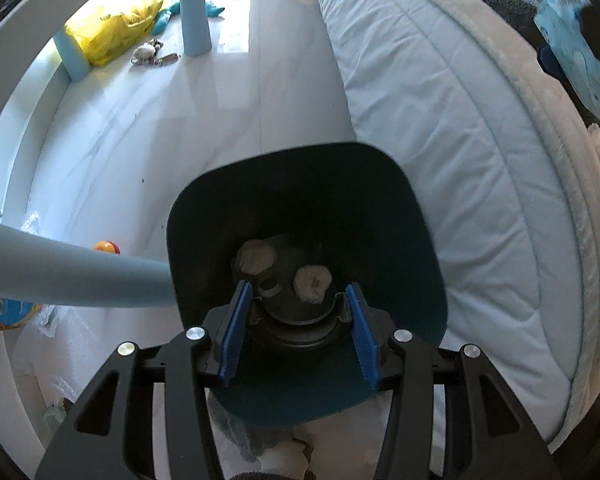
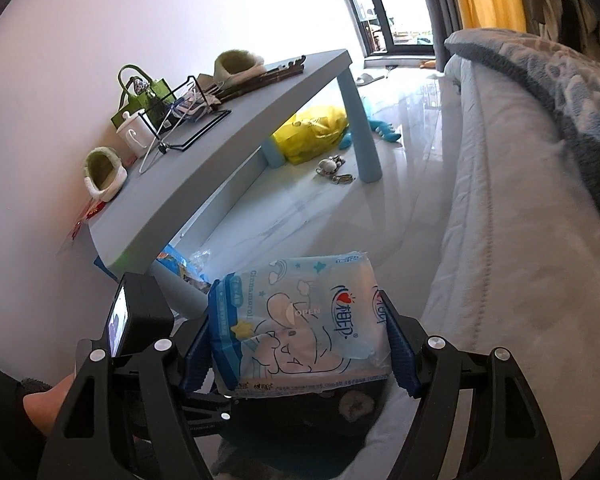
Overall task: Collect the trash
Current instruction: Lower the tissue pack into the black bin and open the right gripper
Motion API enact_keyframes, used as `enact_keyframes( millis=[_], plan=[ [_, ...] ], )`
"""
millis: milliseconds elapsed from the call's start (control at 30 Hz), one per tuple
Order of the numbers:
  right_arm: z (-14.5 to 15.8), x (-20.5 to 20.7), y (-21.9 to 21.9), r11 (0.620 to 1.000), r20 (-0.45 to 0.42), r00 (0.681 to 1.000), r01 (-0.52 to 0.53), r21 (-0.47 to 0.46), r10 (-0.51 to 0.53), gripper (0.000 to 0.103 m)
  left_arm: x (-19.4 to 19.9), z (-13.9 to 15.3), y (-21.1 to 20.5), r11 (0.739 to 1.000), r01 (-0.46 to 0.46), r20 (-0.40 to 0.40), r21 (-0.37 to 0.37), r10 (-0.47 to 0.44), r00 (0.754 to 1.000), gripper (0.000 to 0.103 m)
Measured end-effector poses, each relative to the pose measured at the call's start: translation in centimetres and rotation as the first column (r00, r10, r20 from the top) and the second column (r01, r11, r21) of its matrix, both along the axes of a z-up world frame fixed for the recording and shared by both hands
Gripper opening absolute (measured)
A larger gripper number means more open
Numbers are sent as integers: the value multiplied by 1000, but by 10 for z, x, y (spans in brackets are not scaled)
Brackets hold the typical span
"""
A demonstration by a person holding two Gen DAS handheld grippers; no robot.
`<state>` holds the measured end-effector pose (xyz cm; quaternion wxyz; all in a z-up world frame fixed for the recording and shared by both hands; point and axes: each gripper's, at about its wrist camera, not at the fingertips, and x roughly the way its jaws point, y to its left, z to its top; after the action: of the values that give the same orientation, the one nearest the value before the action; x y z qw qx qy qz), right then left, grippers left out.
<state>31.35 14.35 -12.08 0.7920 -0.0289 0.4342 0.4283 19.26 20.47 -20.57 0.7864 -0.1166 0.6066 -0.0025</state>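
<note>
Left tool (image 1: pixel 298 334) points steeply down, its blue pads (image 1: pixel 232 336) clamped on the dark round fitting (image 1: pixel 296 312) at the base of a teal dustpan-like bin (image 1: pixel 380 216); jaws stand part-spread but pinching that fitting on both sides. Inside the bin lie two pale crumpled scraps (image 1: pixel 312 282), already collected by the look of it. Right tool (image 2: pixel 304 344) angled down, pinching a soft wet-wipe packet (image 2: pixel 300 320) with a cartoon print and an "OPEN" flap; packet sits square between the pads and bulges above them. In the right wrist view the dark bin mouth (image 2: pixel 300 432) shows just below the packet, one pale scrap visible in it, so the packet appears to hang above or near the opening; exact overlap hard to judge. Floor (image 1: pixel 140 140) is pale tile; bed (image 1: pixel 460 140) runs along one side; low grey-blue surface (image 2: pixel 220 136) on the other, carrying slippers, a wire rack, a mug. More loose items under the surface: yellow bag (image 2: pixel 316 128), small toy bits. Judgement: step in hand is dropping the packet into the bin. To do it well, bring the packet fully over the mouth, keep the bin level and steady, then spread the right jaws wide, since a soft packet may cling to a pad.
</note>
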Motion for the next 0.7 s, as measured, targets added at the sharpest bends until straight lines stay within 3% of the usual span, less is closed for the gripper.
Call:
enact_keyframes(
  millis=[333,533,700],
  plan=[
    [-32,-6,32,995,-69,996,-57,-82,51,74,-12,-10,19,1000,1,-63,-13,-2,998,59],
    [-50,-5,44,988,-105,993,-69,-136,55,74,-18,1,31,1000,-3,-23,-17,3,1000,69],
    [-64,-5,53,982,-117,991,-77,-171,58,74,-21,16,45,999,-28,34,-17,29,999,69]
  ],
)
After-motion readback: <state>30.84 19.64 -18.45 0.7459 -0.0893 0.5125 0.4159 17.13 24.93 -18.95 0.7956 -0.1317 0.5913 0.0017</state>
